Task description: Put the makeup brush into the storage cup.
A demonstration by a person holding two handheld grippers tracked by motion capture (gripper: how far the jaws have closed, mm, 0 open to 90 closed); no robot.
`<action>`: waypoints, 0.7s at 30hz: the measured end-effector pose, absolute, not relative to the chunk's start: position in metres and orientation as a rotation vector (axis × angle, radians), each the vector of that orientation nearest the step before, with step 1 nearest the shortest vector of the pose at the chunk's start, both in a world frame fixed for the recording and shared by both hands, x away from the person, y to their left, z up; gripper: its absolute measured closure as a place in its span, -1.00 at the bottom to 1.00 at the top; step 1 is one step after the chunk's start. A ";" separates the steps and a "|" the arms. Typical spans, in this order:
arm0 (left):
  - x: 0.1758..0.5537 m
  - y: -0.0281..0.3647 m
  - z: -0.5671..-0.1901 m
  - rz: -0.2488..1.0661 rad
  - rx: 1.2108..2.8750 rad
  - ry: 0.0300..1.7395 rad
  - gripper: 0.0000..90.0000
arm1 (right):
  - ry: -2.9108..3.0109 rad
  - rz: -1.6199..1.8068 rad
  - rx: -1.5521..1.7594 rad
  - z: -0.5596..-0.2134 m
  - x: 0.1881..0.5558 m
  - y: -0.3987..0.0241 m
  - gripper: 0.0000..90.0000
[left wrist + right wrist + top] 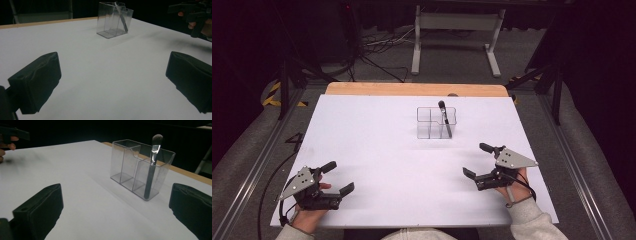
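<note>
black two-jaw frames are topped by grey three-cornered screwed plates on the left gripper (337,176) and right gripper (478,160); grey sleeves are worn.

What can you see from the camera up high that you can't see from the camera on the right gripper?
Only the high view takes in the floor with its cables, the white metal stand behind the table, and the person's grey sleeve.

Only the right gripper view gives a close look at the brush's soft tip and the clear dividers inside the organizer.

Both share the white table, the clear organizer with the brush standing in an end compartment, and the left gripper and right gripper, each open.
</note>
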State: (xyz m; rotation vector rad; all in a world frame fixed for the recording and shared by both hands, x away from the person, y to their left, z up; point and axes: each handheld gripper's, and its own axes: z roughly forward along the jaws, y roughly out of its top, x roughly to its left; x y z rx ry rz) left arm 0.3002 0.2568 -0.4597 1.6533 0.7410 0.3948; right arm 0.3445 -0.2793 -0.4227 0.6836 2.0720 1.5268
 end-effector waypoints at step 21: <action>0.300 0.258 -0.459 0.366 1.638 0.725 -0.99 | 2.089 1.538 0.760 -0.449 0.338 -0.281 -1.00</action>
